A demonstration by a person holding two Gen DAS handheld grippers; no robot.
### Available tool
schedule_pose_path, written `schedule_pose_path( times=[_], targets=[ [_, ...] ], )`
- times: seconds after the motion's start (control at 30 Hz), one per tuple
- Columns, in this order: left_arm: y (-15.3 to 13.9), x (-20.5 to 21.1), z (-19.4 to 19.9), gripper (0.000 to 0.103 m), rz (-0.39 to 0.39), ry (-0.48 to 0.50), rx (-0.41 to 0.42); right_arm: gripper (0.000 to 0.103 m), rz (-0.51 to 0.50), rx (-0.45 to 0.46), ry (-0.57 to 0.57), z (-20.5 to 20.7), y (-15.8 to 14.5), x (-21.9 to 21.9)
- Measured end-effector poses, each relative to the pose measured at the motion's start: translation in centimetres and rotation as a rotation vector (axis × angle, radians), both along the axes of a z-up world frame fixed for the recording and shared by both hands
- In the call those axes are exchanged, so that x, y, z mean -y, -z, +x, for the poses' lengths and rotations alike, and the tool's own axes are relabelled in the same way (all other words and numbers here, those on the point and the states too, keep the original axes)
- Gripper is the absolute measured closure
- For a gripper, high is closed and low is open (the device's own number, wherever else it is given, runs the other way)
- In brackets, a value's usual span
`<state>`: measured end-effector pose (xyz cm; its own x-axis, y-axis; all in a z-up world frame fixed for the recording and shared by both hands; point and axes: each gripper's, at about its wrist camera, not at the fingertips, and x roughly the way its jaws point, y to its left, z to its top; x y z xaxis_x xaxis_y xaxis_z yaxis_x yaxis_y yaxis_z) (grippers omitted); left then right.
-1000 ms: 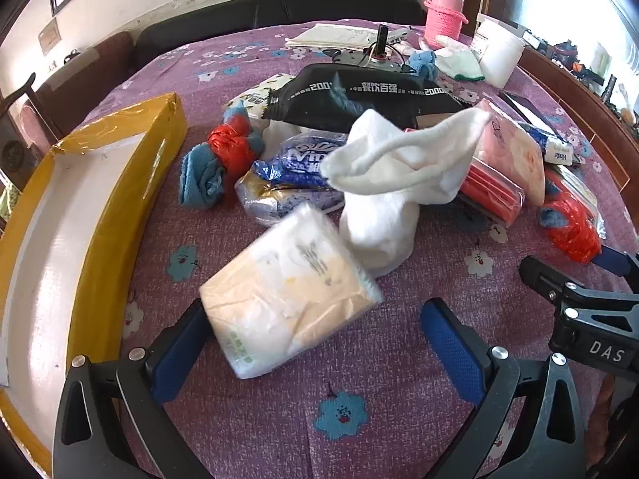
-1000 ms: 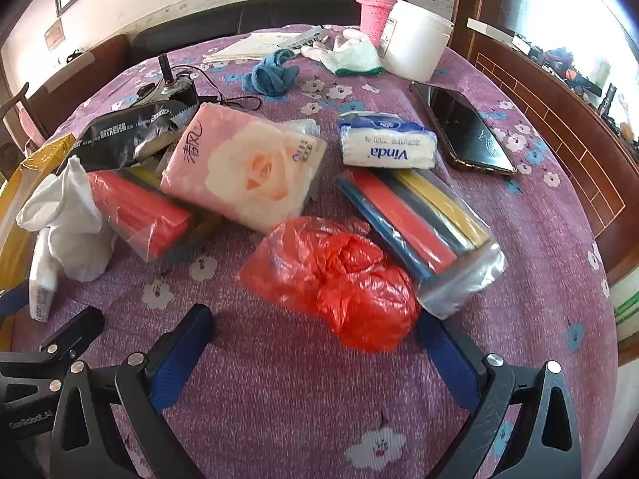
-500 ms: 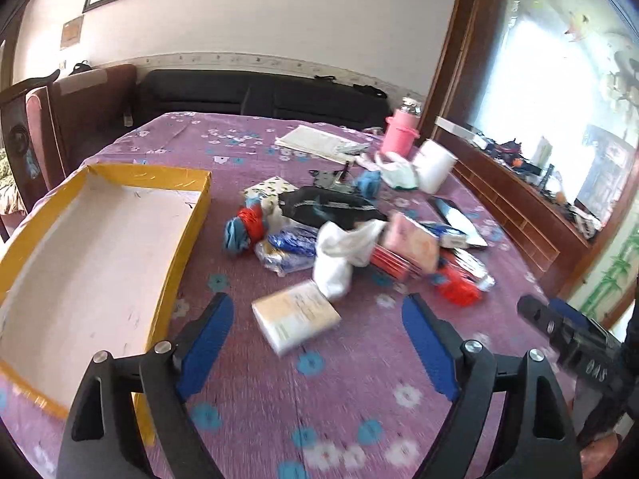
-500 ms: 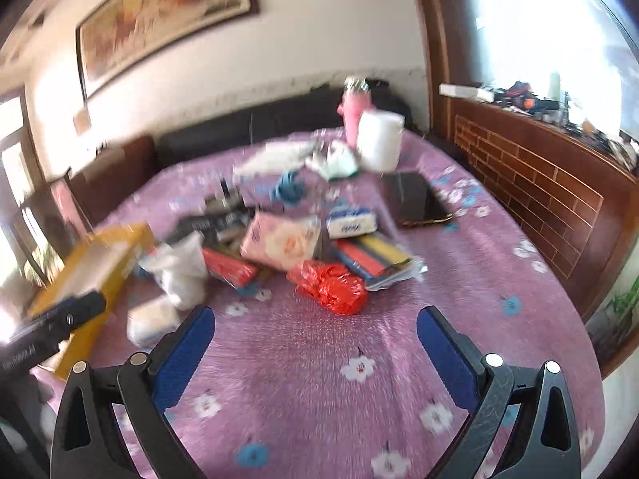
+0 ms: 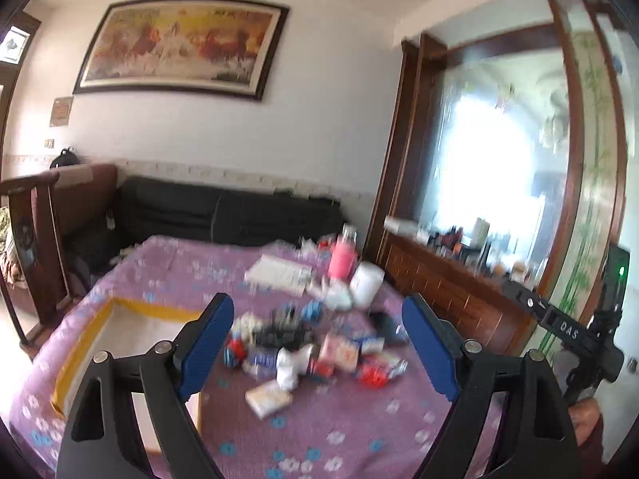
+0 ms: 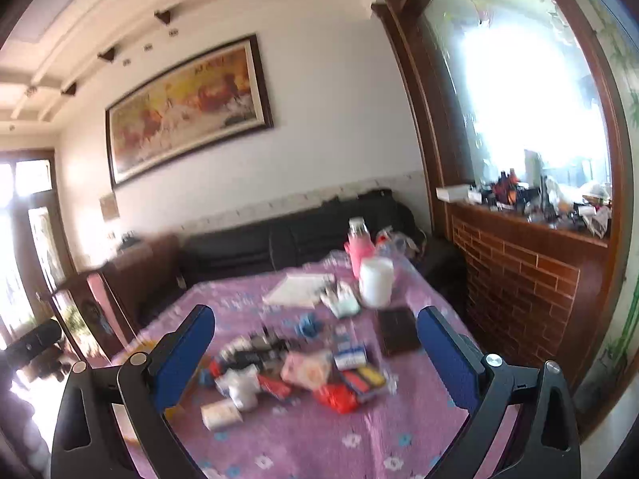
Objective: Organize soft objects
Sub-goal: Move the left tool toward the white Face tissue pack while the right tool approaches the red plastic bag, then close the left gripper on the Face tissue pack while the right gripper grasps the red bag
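**Both grippers raised clear of the table, nothing held**

Left wrist view: Left gripper (image 5: 317, 345) spread wide, blue pads (image 5: 207, 343) apart with only air between them; jaws narrowed slightly a moment ago, nothing caught. Below and beyond, a purple floral tablecloth (image 5: 319, 435). Yellow-rimmed box (image 5: 96, 329) at the left, white inside. Pile of soft objects (image 5: 315, 353) at table centre, well apart from the pads, blurred: white cloth bundle (image 5: 289, 365), red plastic bag (image 5: 371, 375), pink tissue pack (image 5: 339, 353), pale wrapped pack (image 5: 268, 398) nearest the camera. Pink bottle (image 5: 342, 255) and white container (image 5: 366, 282) at the far end. Black sofa (image 5: 223, 215) and framed painting (image 5: 179, 46) behind. Part of the right gripper's body (image 5: 575, 335) at the right edge.

Right wrist view: Right gripper (image 6: 315, 355) likewise spread, pads (image 6: 447, 359) holding nothing. Same pile (image 6: 295, 367) on the cloth (image 6: 303, 447) between and beyond the fingers, not touched. Red bag (image 6: 335, 397) and pale pack (image 6: 219, 413) nearest. Dark phone (image 6: 397, 331) flat to the right of the pile. Brick-faced counter (image 6: 519, 279) along the right wall. Image blurred throughout.
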<state>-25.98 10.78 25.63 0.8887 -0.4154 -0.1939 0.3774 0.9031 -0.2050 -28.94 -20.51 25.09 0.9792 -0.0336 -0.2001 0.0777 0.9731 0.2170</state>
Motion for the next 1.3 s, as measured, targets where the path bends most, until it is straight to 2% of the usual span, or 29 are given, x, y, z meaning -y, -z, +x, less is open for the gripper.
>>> schedule_pose_path(
  times=[0.1, 0.17, 0.27, 0.37, 0.43, 0.47, 0.5, 0.57, 0.6, 0.67, 0.7, 0.8, 0.83, 0.87, 0.9, 0.93, 0.97, 1.07, 1.2, 1.3],
  targets=[
    [-4.6, -0.6, -0.5, 0.017, 0.028, -0.046, 0.084, 0.001, 0.005, 0.048, 0.002, -0.9, -3.9, 1.1],
    [-8.4, -0.6, -0.3, 0.015, 0.089, -0.076, 0.123, 0.001, -0.002, 0.054, 0.007, -0.9, -7.1, 1.8],
    [-12.6, 0.0, 1.4, 0.008, 0.188, -0.131, 0.120, 0.001, -0.043, 0.035, 0.028, 0.5, -11.8, 2.7],
    [-15.4, -0.1, 3.1, 0.000, 0.232, -0.190, 0.096, 0.001, -0.127, 0.044, 0.052, 2.6, -15.4, 2.7],
    [-15.1, -0.2, 4.0, 0.000, 0.212, -0.233, 0.110, 0.001, -0.126, 0.089, 0.006, 3.4, -16.0, 2.9],
    [-14.1, -0.3, 4.4, 0.000, 0.191, -0.234, 0.100, 0.001, -0.095, 0.089, -0.035, 4.0, -15.4, 3.1],
    [-12.7, -0.2, 5.1, 0.000, 0.177, -0.200, 0.069, 0.001, -0.073, 0.044, -0.058, 5.2, -14.2, 3.3],
    [-8.1, 0.8, 7.8, 0.000, 0.203, -0.134, -0.086, 0.001, -0.045, -0.110, -0.086, 8.3, -10.6, 3.3],
    [-6.3, 1.2, 8.6, 0.000, 0.219, -0.147, -0.136, 0.001, -0.030, -0.145, -0.069, 9.3, -8.6, 3.5],
    [-3.1, 2.2, 9.9, 0.000, 0.252, -0.164, -0.175, 0.001, -0.028, -0.185, -0.015, 10.9, -4.7, 3.5],
    [-2.7, 2.5, 10.3, 0.000, 0.260, -0.161, -0.171, 0.001, -0.051, -0.218, 0.004, 11.9, -2.4, 3.3],
    [-2.9, 1.2, 11.0, 0.000, 0.143, -0.080, -0.081, 0.001, -0.065, -0.310, 0.026, 14.2, 3.3, 3.7],
    [-2.8, -0.7, 11.2, 0.000, 0.039, -0.021, -0.058, 0.001, -0.047, -0.335, 0.023, 14.7, 4.8, 3.9],
    [-2.0, -1.7, 11.6, 0.000, -0.043, 0.029, -0.065, 0.001, -0.025, -0.358, 0.015, 15.3, 6.5, 4.2],
    [-0.7, -2.2, 12.6, 0.000, -0.109, 0.089, -0.109, 0.001, -0.005, -0.380, 0.011, 16.0, 8.1, 4.6],
    [1.2, -2.2, 14.3, 0.000, -0.114, 0.145, -0.208, 0.001, 0.003, -0.392, 0.013, 16.6, 9.1, 4.8],
    [3.7, -1.1, 16.2, 0.000, -0.032, 0.153, -0.348, 0.001, 0.002, -0.397, 0.016, 17.4, 9.8, 4.9],
    [8.8, 0.4, 18.3, 0.000, 0.062, 0.077, -0.462, 0.001, -0.042, -0.407, 0.033, 19.4, 12.4, 4.1],
    [13.5, 3.0, 19.3, 0.000, 0.183, 0.046, -0.510, 0.001, -0.061, -0.437, 0.019, 22.2, 16.2, 2.7],
    [16.6, 5.0, 19.8, 0.000, 0.276, 0.061, -0.535, 0.001, -0.032, -0.436, 0.017, 23.1, 18.1, 2.8]
  ],
)
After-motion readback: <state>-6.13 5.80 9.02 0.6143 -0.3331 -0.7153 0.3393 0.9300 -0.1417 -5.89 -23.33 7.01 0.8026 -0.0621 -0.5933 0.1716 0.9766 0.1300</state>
